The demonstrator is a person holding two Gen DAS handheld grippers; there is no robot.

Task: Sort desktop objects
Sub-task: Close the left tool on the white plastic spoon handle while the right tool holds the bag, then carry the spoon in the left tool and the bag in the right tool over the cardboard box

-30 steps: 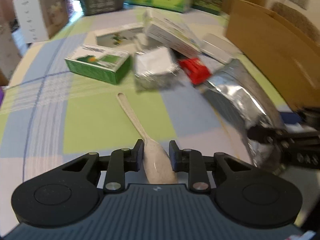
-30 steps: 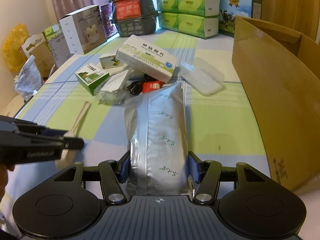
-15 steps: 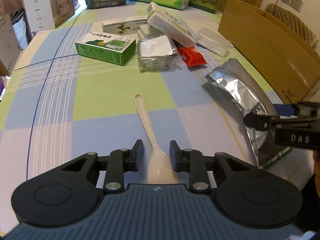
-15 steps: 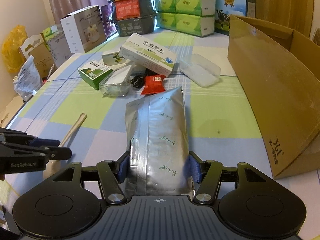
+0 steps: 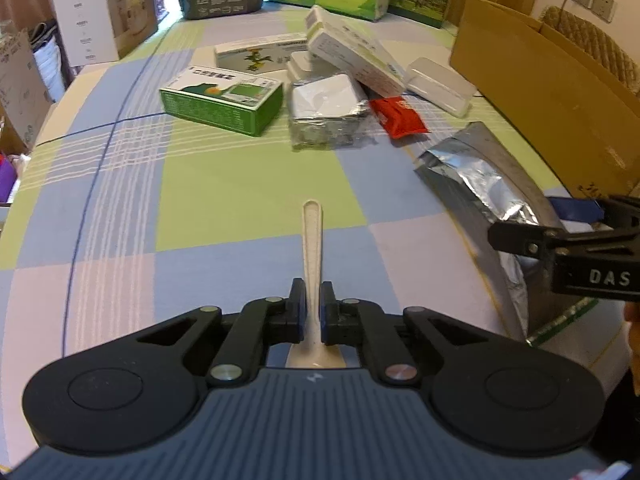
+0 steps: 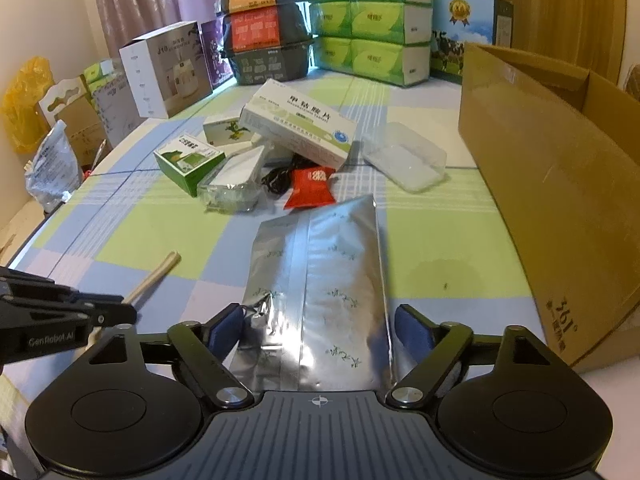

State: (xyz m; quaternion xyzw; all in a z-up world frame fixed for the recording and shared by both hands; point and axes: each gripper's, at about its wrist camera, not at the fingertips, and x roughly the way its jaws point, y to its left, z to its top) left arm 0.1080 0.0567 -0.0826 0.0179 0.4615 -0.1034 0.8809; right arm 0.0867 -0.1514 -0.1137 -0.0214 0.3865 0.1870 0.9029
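A beige plastic spoon (image 5: 313,240) lies on the checked tablecloth with its handle pointing away from me. My left gripper (image 5: 313,308) is shut on the spoon's neck, and the bowl sits behind the fingers. The right wrist view shows the spoon handle (image 6: 156,276) sticking out of the left gripper (image 6: 120,314). A silver foil pouch (image 6: 320,272) lies flat on the table. My right gripper (image 6: 320,326) is open, its blue pads (image 6: 226,328) spread to either side of the pouch's near end. The left wrist view shows the pouch (image 5: 472,176) beside the right gripper (image 5: 520,236).
An open cardboard box (image 6: 552,184) stands at the right. A pile sits mid-table: green box (image 5: 224,100), white medicine box (image 6: 300,124), foil-wrapped packet (image 5: 324,108), red sachet (image 6: 312,186), clear plastic container (image 6: 404,156). Tissue packs (image 6: 368,20) and cartons line the far edge.
The left gripper has shut on the spoon's neck. The right gripper's fingers have spread apart and let go of the silver pouch.
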